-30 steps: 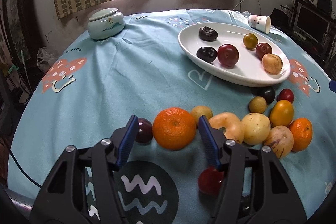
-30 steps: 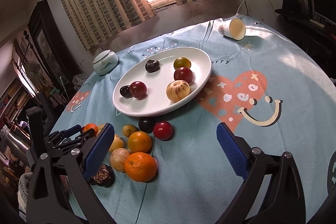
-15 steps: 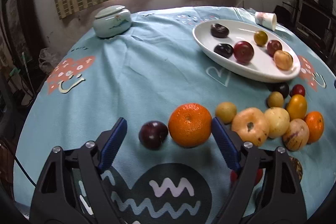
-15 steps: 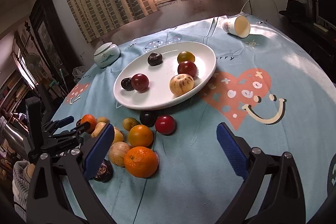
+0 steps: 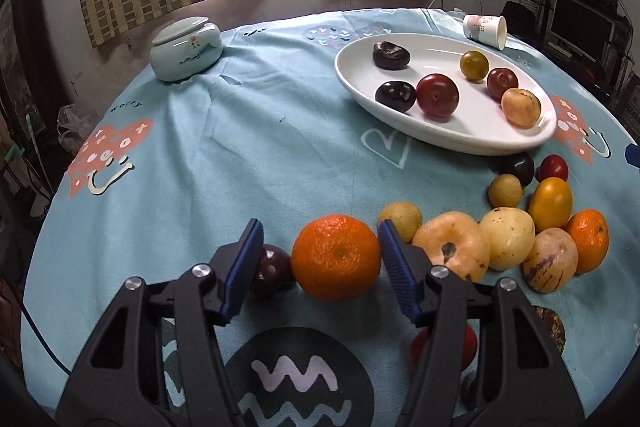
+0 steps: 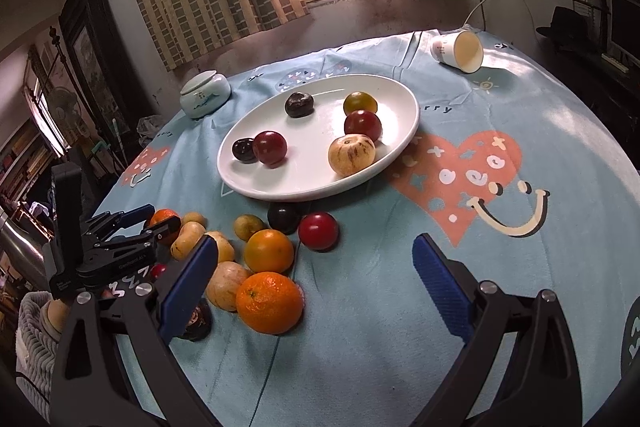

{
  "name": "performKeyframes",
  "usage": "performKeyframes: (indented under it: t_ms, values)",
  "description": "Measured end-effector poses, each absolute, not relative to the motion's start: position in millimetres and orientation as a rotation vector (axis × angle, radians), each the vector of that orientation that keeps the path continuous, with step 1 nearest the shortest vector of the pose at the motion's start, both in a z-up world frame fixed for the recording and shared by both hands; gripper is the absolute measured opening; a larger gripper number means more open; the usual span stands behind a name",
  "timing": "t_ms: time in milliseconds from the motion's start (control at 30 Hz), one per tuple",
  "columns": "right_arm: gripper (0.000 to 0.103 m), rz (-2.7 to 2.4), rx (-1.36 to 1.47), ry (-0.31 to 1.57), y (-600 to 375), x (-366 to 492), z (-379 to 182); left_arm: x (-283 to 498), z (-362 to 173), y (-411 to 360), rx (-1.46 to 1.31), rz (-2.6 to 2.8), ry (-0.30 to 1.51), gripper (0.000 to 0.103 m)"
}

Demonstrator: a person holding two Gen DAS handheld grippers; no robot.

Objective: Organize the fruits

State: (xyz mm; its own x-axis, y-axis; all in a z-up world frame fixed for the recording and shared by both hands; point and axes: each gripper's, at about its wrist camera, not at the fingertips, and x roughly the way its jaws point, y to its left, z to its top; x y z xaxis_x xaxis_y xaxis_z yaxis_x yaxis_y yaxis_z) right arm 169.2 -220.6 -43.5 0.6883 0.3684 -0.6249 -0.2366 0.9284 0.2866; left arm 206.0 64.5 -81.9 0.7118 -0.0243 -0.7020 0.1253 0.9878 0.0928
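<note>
An orange tangerine (image 5: 336,257) lies on the blue tablecloth between the blue fingers of my left gripper (image 5: 320,259). The jaws are open around it; the right finger is close to its side, and a dark plum (image 5: 270,269) sits behind the left finger. A white oval plate (image 5: 472,139) holds several fruits. A cluster of loose fruits (image 5: 508,237) lies right of the tangerine. My right gripper (image 6: 316,277) is wide open and empty above the cloth, with another orange (image 6: 269,302) just inside its left finger. The left gripper also shows in the right wrist view (image 6: 140,223).
A pale lidded ceramic jar (image 5: 186,49) stands at the back left. A paper cup (image 5: 485,31) lies on its side behind the plate. A red fruit (image 5: 444,349) lies under the left gripper's right arm. The round table's edge curves close on all sides.
My left gripper pulled back and wider, then moved forward again and narrowed around the tangerine. My right gripper moved slightly forward, still wide open.
</note>
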Motion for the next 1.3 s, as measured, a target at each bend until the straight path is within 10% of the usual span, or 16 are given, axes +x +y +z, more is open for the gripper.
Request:
performKeyframes:
  t_ms: [133,367,433,533,1100,1300]
  values:
    - [0.098,0.347,0.176,0.749,-217.9,167.2,-45.9,200.5,-77.3,72.0,0.077,-0.132,0.772,0.040]
    - [0.098,0.374,0.087,0.775,-199.9,158.3,-54.0,190.6,-81.4,59.8,0.145,-0.126,0.765,0.044]
    - [0.098,0.374,0.070,0.783,-196.9,157.2,-56.6,191.0,-89.6,59.4,0.139,-0.147,0.830,0.060]
    - [0.098,0.375,0.064,0.790,-195.5,157.0,-59.3,188.6,-88.3,62.2,0.125,-0.145,0.821,0.045]
    - [0.084,0.410,-0.056,0.818,-168.7,150.3,-73.7,179.4,-61.1,78.5,0.048,-0.054,0.722,0.043]
    - [0.058,0.406,-0.049,0.838,-170.6,155.5,-80.1,178.3,-59.9,71.2,0.067,-0.072,0.717,0.044]
